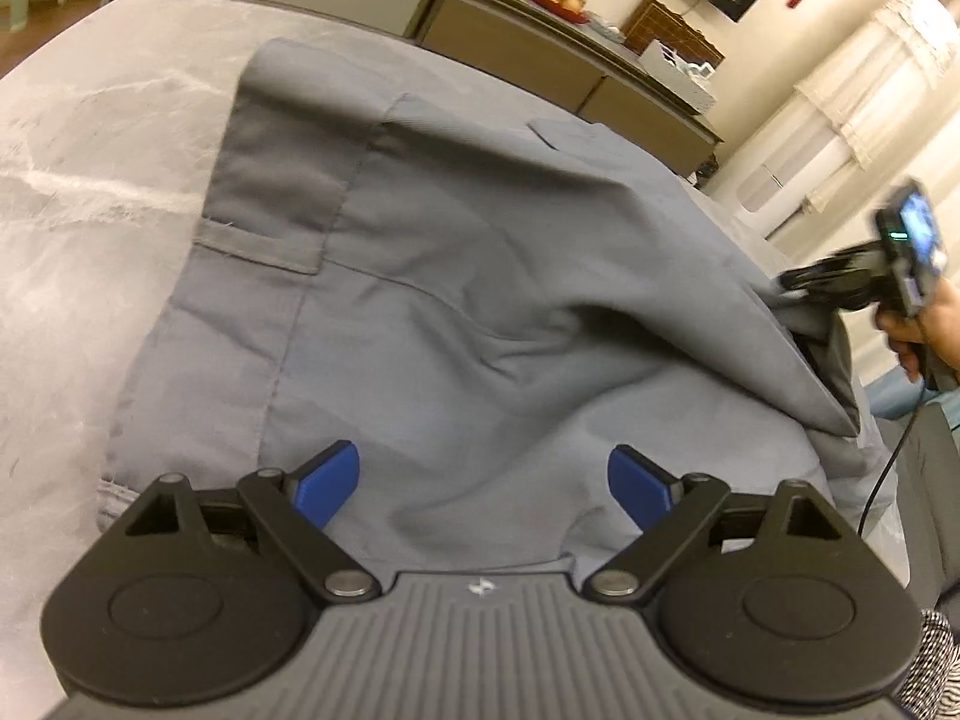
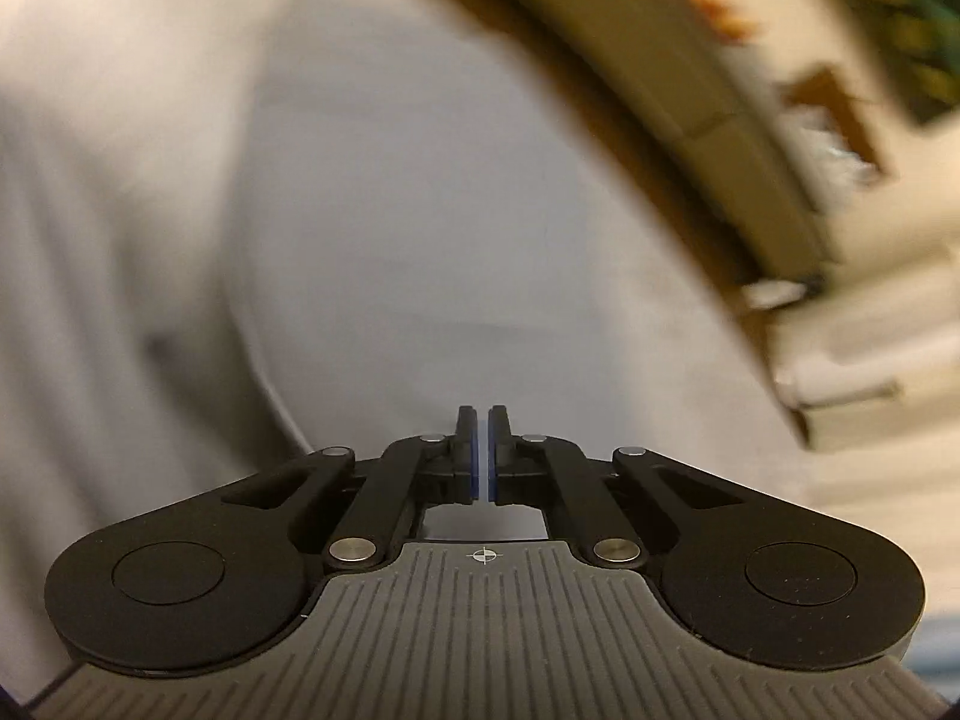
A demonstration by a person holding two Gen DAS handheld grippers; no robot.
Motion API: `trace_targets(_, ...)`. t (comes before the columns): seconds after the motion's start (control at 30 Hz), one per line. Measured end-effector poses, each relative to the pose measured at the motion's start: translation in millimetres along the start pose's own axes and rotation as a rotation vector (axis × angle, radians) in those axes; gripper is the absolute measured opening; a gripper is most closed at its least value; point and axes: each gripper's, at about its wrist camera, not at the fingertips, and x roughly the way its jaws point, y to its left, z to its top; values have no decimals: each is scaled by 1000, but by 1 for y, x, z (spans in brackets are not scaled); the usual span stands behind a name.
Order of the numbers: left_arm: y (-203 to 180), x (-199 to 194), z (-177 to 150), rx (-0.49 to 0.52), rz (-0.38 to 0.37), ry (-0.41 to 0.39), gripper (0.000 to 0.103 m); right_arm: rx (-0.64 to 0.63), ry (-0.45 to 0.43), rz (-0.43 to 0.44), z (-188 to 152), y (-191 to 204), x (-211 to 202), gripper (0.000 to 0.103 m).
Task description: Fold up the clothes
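A pale marbled tabletop (image 1: 90, 138) fills the room's near side, with a long low cabinet (image 1: 540, 54) against the wall behind it at about one o'clock. Grey trousers (image 1: 432, 276) lie spread over the tabletop, belt loop and seams showing at ten o'clock. The left gripper (image 1: 483, 483) hovers just over the near edge of the cloth, its blue-padded jaws spread wide and empty. At three o'clock the right gripper (image 1: 798, 285), in a hand (image 1: 924, 324), lifts the trousers' far edge into a ridge; its own blurred view shows the jaws pressed together.
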Motion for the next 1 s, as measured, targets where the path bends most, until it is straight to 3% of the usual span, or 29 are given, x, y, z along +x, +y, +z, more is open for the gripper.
trace_targets(0.07,-1,1,0,9,5,-3,93,229,-109,-37,-36,-42,-26,0)
trace_targets(0.13,-1,1,0,15,10,-8,93,511,-171,-54,-94,-83,-40,0)
trace_targets(0.17,-2,0,0,14,12,-15,93,620,-164,-67,-127,-97,-35,0)
trace_targets(0.2,-2,-2,0,6,8,-31,93,649,-137,-69,-152,-96,-29,0)
trace_targets(0.27,-3,-9,3,-29,-25,-74,93,649,-80,-57,-191,-84,-18,9)
trace_targets(0.3,-2,-14,6,-56,-55,-101,93,635,-98,-45,-197,-75,-21,13)
trace_targets(0.33,1,-21,11,-109,-105,-132,94,611,-146,-25,-191,-69,-26,32)
trace_targets(0.37,4,-23,17,-164,-147,-142,97,574,-211,-5,-180,-57,-37,57)
trace_targets(0.47,9,-14,37,-313,-271,-112,99,361,-369,58,-129,-17,-61,92)
trace_targets(0.53,5,-1,53,-339,-301,-65,101,100,-359,73,-93,24,-59,96)
trace_targets(0.6,1,13,69,-352,-301,-28,101,-195,-284,-14,-64,70,-40,95)
trace_targets(0.7,-3,36,94,-352,-317,1,102,-471,-140,-174,-40,102,2,67)
trace_targets(0.73,-4,48,99,-347,-298,25,97,-489,-76,-167,-33,101,16,27)
trace_targets(0.77,-4,60,103,-342,-272,47,79,-484,-8,-139,-26,97,29,0)
trace_targets(0.8,-1,67,102,-343,-244,66,65,-479,10,-128,-21,90,34,0)
trace_targets(0.83,3,75,101,-345,-216,84,44,-404,-34,-141,-18,73,26,0)
trace_targets(0.87,7,82,100,-347,-188,103,35,-295,-97,-161,-15,51,13,0)
trace_targets(1.0,18,80,98,-378,-149,79,23,445,-142,-87,-129,-48,8,0)
